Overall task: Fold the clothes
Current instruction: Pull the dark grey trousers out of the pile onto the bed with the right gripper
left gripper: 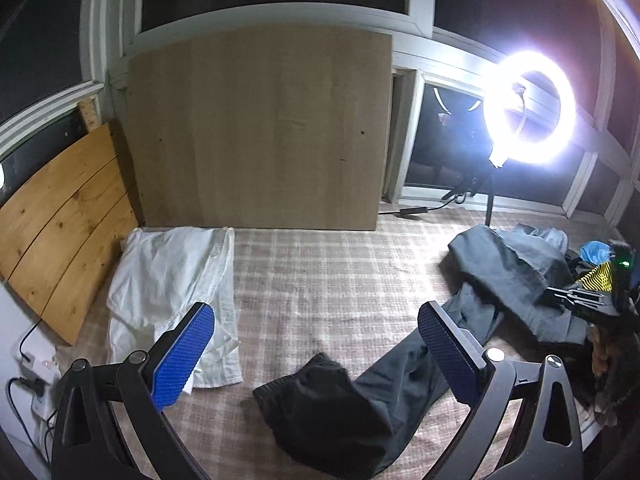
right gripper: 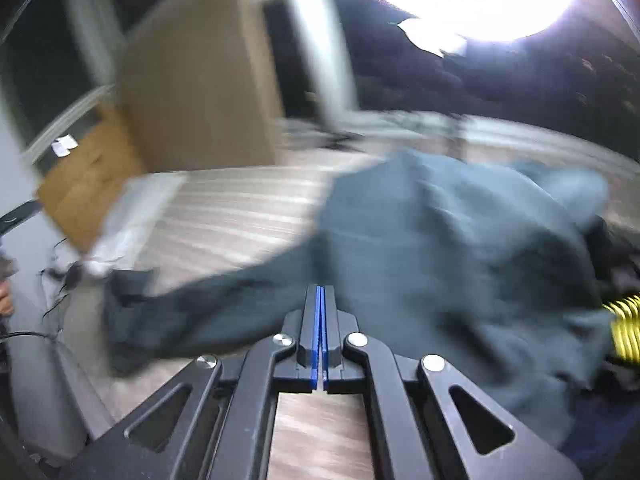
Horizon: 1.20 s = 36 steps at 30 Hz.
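Dark grey-blue trousers (left gripper: 404, 376) sprawled across a beige checked bed cover (left gripper: 328, 280), one end pinched by the right-hand tool.

Nearest the left wrist camera, the left gripper (left gripper: 316, 344) hangs above the cover with its blue ribbed pads (left gripper: 188, 356) spread wide and nothing between them. Below it lies the crumpled dark waistband end of the trousers, the leg running right toward a heaped grey garment (left gripper: 516, 264). In the right wrist view, heavily blurred, the right gripper (right gripper: 321, 320) has its jaws pressed together with the trouser cloth at their tips; fabric between the pads cannot be confirmed. A folded white shirt (left gripper: 172, 280) sits at the cover's left edge, well apart from the trousers. Beyond stand a pale brown upright board (left gripper: 260, 128) and a lit ring lamp (left gripper: 530, 108).
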Motion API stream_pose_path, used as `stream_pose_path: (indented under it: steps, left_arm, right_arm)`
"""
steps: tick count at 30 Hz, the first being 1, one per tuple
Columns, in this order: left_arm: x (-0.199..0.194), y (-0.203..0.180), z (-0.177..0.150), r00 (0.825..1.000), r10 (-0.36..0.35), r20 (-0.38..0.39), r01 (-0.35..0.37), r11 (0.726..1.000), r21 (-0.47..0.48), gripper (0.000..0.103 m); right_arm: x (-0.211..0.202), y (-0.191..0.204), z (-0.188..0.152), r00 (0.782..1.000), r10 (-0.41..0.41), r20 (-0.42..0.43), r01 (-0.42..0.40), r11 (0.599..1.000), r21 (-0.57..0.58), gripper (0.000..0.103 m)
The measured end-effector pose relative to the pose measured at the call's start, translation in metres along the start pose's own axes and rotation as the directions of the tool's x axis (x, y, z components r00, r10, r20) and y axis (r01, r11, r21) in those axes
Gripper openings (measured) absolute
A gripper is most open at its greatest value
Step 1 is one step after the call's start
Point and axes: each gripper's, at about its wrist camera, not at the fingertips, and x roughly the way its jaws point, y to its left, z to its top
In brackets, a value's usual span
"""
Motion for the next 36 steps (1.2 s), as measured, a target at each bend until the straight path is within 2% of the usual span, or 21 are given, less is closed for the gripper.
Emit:
stream_pose_path:
  steps: [1, 3, 4, 5, 7, 8, 9, 10, 12, 13, 14, 15, 16, 17, 18, 20, 24, 26, 29, 33, 36]
  left_arm:
    - [-0.001, 0.005, -0.001, 1.0, 0.002, -0.002, -0.002, 1.0, -0.006, 0.102]
    - [-0.008, 0.014, -0.005, 1.0, 0.017, -0.001, -0.017, 1.0, -0.005, 0.102]
    - [-0.011, 0.02, -0.007, 1.0, 0.029, 0.0, -0.029, 1.0, -0.003, 0.102]
    - [-0.014, 0.025, -0.01, 0.999, 0.042, -0.001, -0.042, 0.999, -0.006, 0.102]
    - [-0.019, 0.038, -0.015, 0.998, 0.065, -0.006, -0.065, 0.998, -0.024, 0.102]
    - [-0.02, 0.044, -0.018, 0.997, 0.07, -0.012, -0.07, 0.997, -0.039, 0.102]
    - [-0.02, 0.049, -0.02, 0.997, 0.074, -0.018, -0.075, 0.996, -0.052, 0.102]
    - [-0.02, 0.054, -0.022, 0.997, 0.077, -0.024, -0.078, 0.995, -0.066, 0.102]
    - [-0.019, 0.062, -0.027, 0.996, 0.079, -0.038, -0.082, 0.992, -0.098, 0.102]
    - [-0.018, 0.064, -0.028, 0.996, 0.074, -0.041, -0.078, 0.991, -0.106, 0.102]
    - [-0.018, 0.064, -0.029, 0.997, 0.07, -0.042, -0.075, 0.991, -0.111, 0.102]
    - [-0.018, 0.063, -0.03, 0.997, 0.069, -0.04, -0.073, 0.991, -0.108, 0.102]
    - [-0.019, 0.061, -0.029, 0.997, 0.07, -0.037, -0.073, 0.992, -0.1, 0.102]
    - [-0.02, 0.06, -0.029, 0.997, 0.068, -0.033, -0.071, 0.993, -0.094, 0.102]
    - [-0.02, 0.06, -0.027, 0.998, 0.064, -0.027, -0.066, 0.994, -0.09, 0.102]
    - [-0.02, 0.06, -0.024, 0.998, 0.054, -0.016, -0.056, 0.995, -0.083, 0.102]
    - [-0.021, 0.059, -0.017, 0.999, 0.037, 0.007, -0.036, 0.997, -0.071, 0.102]
    - [-0.023, 0.062, -0.013, 0.999, 0.034, 0.02, -0.033, 0.997, -0.076, 0.102]
    - [-0.029, 0.073, -0.008, 0.998, 0.042, 0.049, -0.038, 0.995, -0.093, 0.102]
    - [-0.046, 0.091, -0.01, 0.993, 0.083, 0.087, -0.073, 0.991, -0.109, 0.102]
    - [-0.065, 0.116, -0.024, 0.983, 0.152, 0.106, -0.138, 0.982, -0.132, 0.102]
  right_arm:
    - [0.002, 0.01, 0.004, 1.0, -0.027, 0.007, 0.027, 0.999, -0.018, 0.0]
    - [0.007, 0.016, 0.01, 0.996, -0.088, 0.005, 0.088, 0.996, -0.025, 0.012]
    - [0.013, -0.003, 0.013, 0.991, -0.13, -0.027, 0.131, 0.991, 0.023, 0.035]
    - [0.015, -0.02, 0.014, 0.982, -0.182, -0.045, 0.184, 0.982, 0.05, 0.052]
    - [0.011, -0.053, 0.014, 0.946, -0.322, -0.042, 0.323, 0.946, 0.029, 0.061]
    - [0.015, -0.068, 0.016, 0.916, -0.398, -0.05, 0.398, 0.917, -0.015, 0.066]
    - [0.019, -0.08, 0.019, 0.889, -0.453, -0.067, 0.45, 0.892, -0.046, 0.066]
    - [0.026, -0.093, 0.02, 0.863, -0.498, -0.088, 0.493, 0.867, -0.073, 0.066]
    - [0.042, -0.114, 0.018, 0.845, -0.508, -0.167, 0.501, 0.861, -0.087, 0.066]
    - [0.051, -0.12, 0.015, 0.853, -0.478, -0.209, 0.47, 0.878, -0.089, 0.066]
    - [0.058, -0.117, 0.009, 0.873, -0.425, -0.239, 0.413, 0.905, -0.098, 0.063]
    - [0.062, -0.11, 0.004, 0.888, -0.381, -0.256, 0.363, 0.924, -0.116, 0.052]
    - [0.067, -0.1, -0.002, 0.901, -0.336, -0.275, 0.309, 0.941, -0.137, 0.01]
    - [0.071, -0.089, -0.007, 0.91, -0.299, -0.287, 0.265, 0.952, -0.151, 0.003]
    - [0.072, -0.078, -0.011, 0.922, -0.265, -0.281, 0.232, 0.962, -0.146, 0.003]
    - [0.07, -0.051, -0.015, 0.957, -0.136, -0.256, 0.117, 0.989, -0.087, 0.002]
    - [0.05, 0.021, -0.004, 0.988, 0.08, -0.13, -0.084, 0.996, -0.026, 0.002]
    - [0.034, 0.071, 0.011, 0.972, 0.228, -0.047, -0.229, 0.974, 0.002, 0.002]
    - [0.028, 0.16, 0.039, 0.93, 0.367, 0.007, -0.366, 0.929, -0.061, 0.002]
    - [0.036, 0.274, 0.07, 0.833, 0.553, -0.019, -0.552, 0.826, -0.115, 0.002]
    - [0.037, 0.353, 0.086, 0.757, 0.652, -0.048, -0.65, 0.743, -0.16, 0.002]
